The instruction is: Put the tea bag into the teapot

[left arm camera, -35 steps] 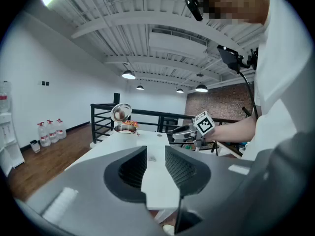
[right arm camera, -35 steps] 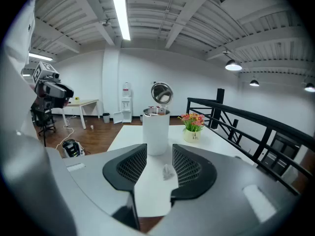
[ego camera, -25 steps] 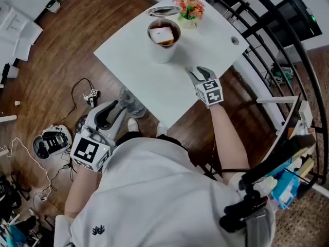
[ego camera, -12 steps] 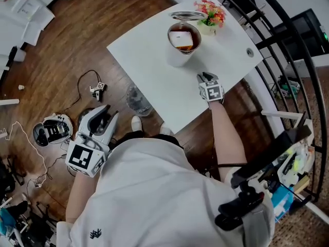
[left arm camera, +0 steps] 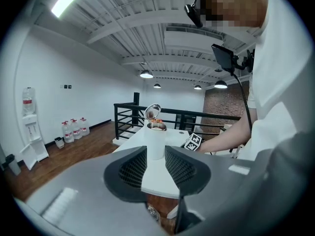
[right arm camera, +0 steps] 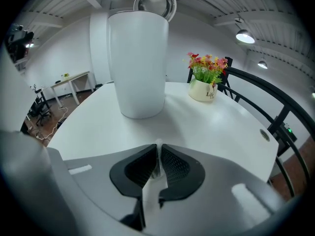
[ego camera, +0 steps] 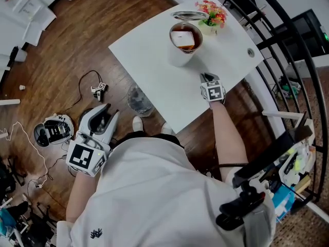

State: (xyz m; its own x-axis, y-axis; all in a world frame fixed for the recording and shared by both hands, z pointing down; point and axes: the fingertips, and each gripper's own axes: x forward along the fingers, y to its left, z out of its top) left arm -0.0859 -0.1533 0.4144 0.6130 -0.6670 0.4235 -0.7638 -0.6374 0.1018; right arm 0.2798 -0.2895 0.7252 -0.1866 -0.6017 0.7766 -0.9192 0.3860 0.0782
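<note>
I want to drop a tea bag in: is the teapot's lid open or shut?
Open. The lid is tipped back behind the teapot, and the head view looks straight down onto its brown contents.

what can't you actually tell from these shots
Right gripper view: what the right gripper, jaws just closed, pinches; the thin white sliver shows edge-on only.
Head view: that sliver, hidden under the gripper.
Inside the teapot: behind its wall in the right gripper view; the pale square in the head view is too small to name.
</note>
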